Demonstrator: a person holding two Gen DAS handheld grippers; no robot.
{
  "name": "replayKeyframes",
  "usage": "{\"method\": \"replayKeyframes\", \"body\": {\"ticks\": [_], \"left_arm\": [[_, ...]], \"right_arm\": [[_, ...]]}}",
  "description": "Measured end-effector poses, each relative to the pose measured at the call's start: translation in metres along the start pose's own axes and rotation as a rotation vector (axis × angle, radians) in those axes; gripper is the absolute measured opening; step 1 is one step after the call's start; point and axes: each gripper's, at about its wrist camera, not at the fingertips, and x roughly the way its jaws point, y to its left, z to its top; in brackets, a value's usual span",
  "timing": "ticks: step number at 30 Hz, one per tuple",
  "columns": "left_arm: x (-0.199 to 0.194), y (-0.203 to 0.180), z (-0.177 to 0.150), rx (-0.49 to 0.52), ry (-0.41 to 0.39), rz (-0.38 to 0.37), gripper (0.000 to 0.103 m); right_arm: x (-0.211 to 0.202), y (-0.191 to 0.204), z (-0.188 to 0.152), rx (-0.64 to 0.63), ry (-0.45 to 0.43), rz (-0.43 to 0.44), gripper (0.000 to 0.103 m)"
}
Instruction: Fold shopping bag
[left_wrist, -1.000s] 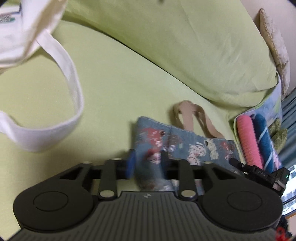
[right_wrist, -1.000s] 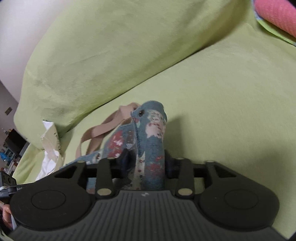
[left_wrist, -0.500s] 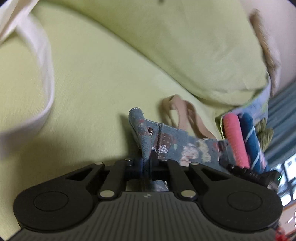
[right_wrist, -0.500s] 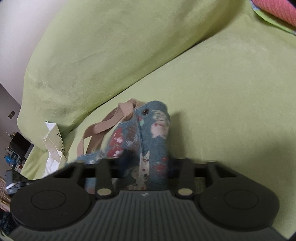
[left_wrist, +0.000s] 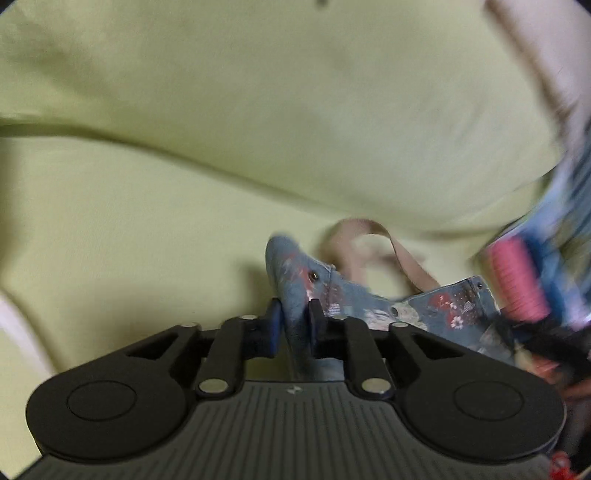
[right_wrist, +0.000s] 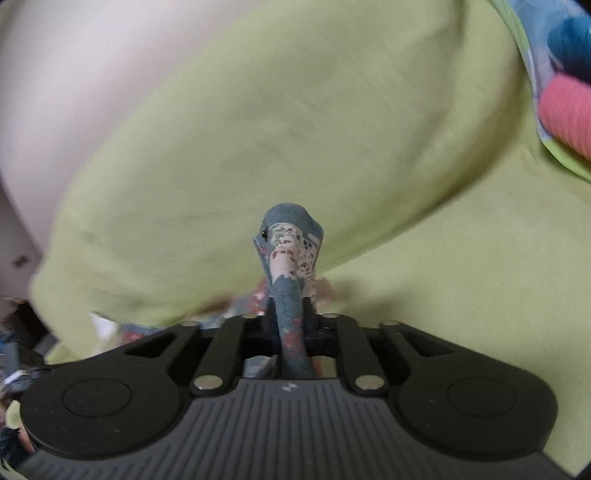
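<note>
The shopping bag is blue-grey floral cloth with beige handles (left_wrist: 391, 251). In the left wrist view my left gripper (left_wrist: 293, 317) is shut on one top corner of the bag (left_wrist: 295, 273), and the bag's edge stretches right across the green sofa seat. In the right wrist view my right gripper (right_wrist: 291, 314) is shut on the other top corner of the bag (right_wrist: 290, 251), which stands up between the fingers. The rest of the bag hangs below and left, mostly hidden by the gripper body.
A green sofa seat (left_wrist: 129, 229) and back cushion (left_wrist: 295, 92) fill both views. Pink and blue rolled items (left_wrist: 517, 280) lie on a patterned cloth at the sofa's right end, also in the right wrist view (right_wrist: 565, 110). A white strap edge (left_wrist: 14, 325) shows far left.
Both grippers have closed on the bag's top corners and lifted them. The views have swung toward the sofa back; the white tote has left the left wrist view.
</note>
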Motion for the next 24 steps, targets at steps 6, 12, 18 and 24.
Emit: {"method": "replayKeyframes", "body": {"ticks": [6, 12, 18, 24], "left_arm": [[-0.078, -0.009, -0.046, 0.166, -0.123, 0.139, 0.024], [-0.132, -0.113, -0.093, 0.892, -0.162, 0.189, 0.054], [-0.105, -0.179, -0.162, 1.764, -0.112, 0.23, 0.061], [-0.055, -0.161, -0.199, 2.391, -0.138, 0.355, 0.067]], "right_arm": [[-0.014, -0.021, -0.007, 0.017, 0.038, -0.106, 0.057], [-0.105, -0.011, -0.046, -0.253, -0.006, -0.079, 0.059], [-0.136, 0.037, -0.1, -0.758, 0.088, -0.121, 0.065], [-0.13, 0.068, -0.137, -1.209, 0.119, -0.176, 0.068]]}}
